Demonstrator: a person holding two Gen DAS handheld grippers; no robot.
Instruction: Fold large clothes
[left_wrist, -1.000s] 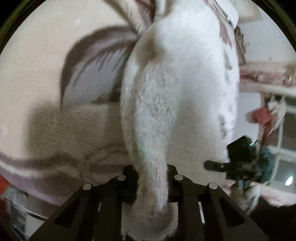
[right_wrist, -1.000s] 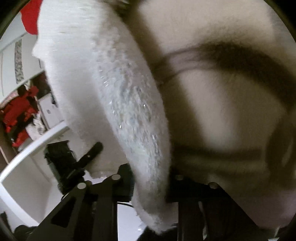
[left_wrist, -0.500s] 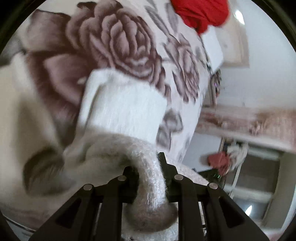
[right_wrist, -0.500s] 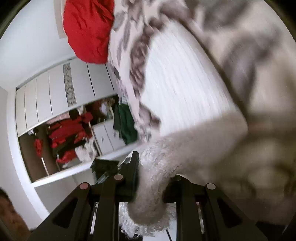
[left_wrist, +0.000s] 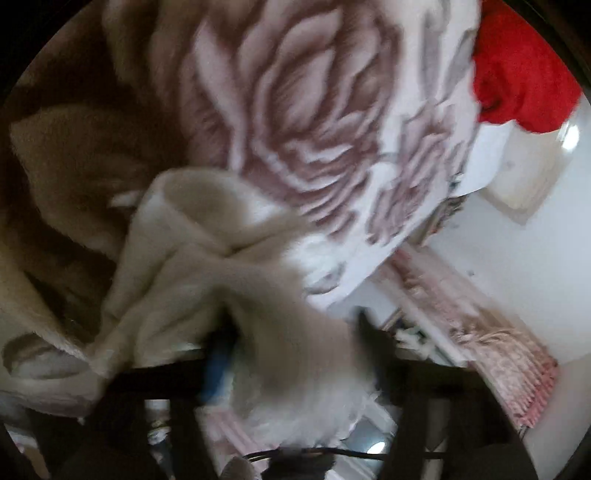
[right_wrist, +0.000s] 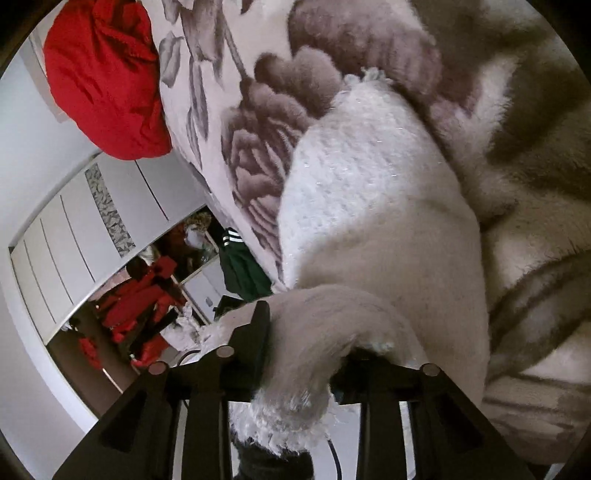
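Note:
A fluffy white knit sweater (right_wrist: 354, 184) lies on a rose-patterned blanket (right_wrist: 266, 122). In the right wrist view my right gripper (right_wrist: 306, 343) has its jaws spread apart, with a thick roll of the sweater's edge lying loosely between them. In the left wrist view the sweater (left_wrist: 207, 258) is bunched and blurred by motion. My left gripper (left_wrist: 295, 332) has its jaws spread wide, with the sweater's edge draped loosely between them.
A red garment (right_wrist: 103, 77) lies at the far end of the blanket; it also shows in the left wrist view (left_wrist: 524, 74). White wardrobe doors (right_wrist: 74, 229), hanging red clothes (right_wrist: 136, 295) and a green garment (right_wrist: 243, 273) stand beyond the bed's edge. A pink fringed bedcover (left_wrist: 498, 362) runs along the right.
Both grippers have brought the sweater down from hanging in the air onto the blanket. Both pairs of jaws have spread apart since half a second ago, loosening their hold on the sweater's edge.

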